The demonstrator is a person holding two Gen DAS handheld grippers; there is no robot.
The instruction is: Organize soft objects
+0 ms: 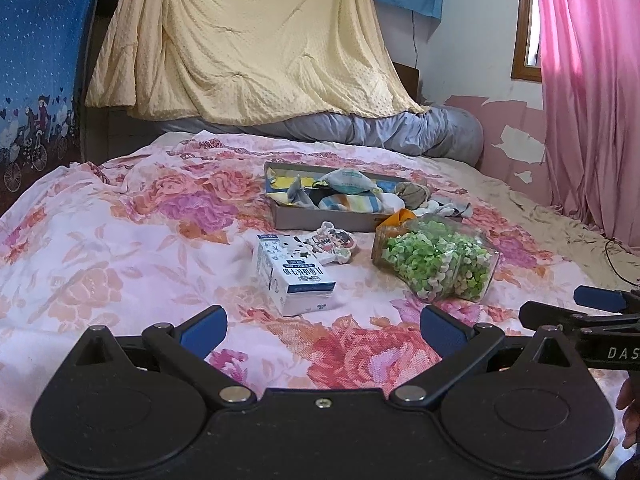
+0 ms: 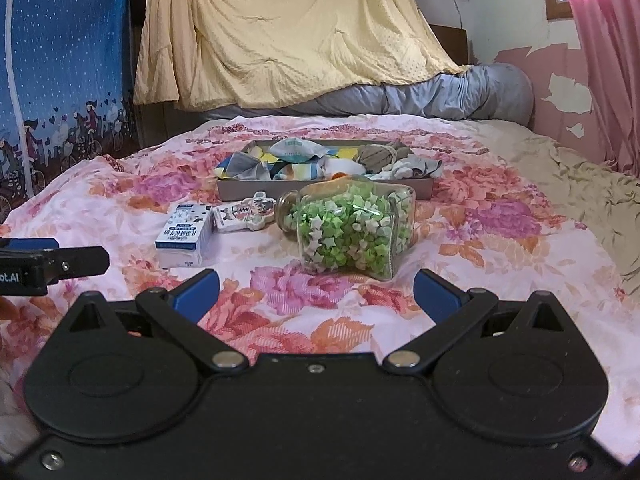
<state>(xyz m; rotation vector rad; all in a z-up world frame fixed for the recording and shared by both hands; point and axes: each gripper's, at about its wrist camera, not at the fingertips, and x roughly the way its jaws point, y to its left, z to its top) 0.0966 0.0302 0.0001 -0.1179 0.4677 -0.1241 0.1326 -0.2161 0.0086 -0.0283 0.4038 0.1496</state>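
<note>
A shallow cardboard tray point(image 1: 320, 219) point(image 2: 256, 192) lies on the floral bed, holding several socks and soft cloths point(image 1: 348, 192) point(image 2: 304, 160); a brown rolled sock point(image 2: 376, 156) sits at its right end. In front of the tray lie a clear jar of green and white paper stars point(image 1: 436, 264) point(image 2: 352, 232) on its side, a white milk carton point(image 1: 292, 276) point(image 2: 186, 236) and a small cartoon figure point(image 1: 332, 240) point(image 2: 248, 212). My left gripper point(image 1: 324, 328) is open above the bedspread, short of the carton. My right gripper point(image 2: 316, 292) is open just before the jar. Both hold nothing.
A floral bedspread point(image 1: 120, 248) covers the bed. A grey rolled quilt point(image 1: 400, 132) and a hanging yellow blanket point(image 1: 260, 40) stand behind the tray. A pink curtain point(image 1: 592, 80) hangs at right, a blue printed cloth point(image 1: 36, 60) at left.
</note>
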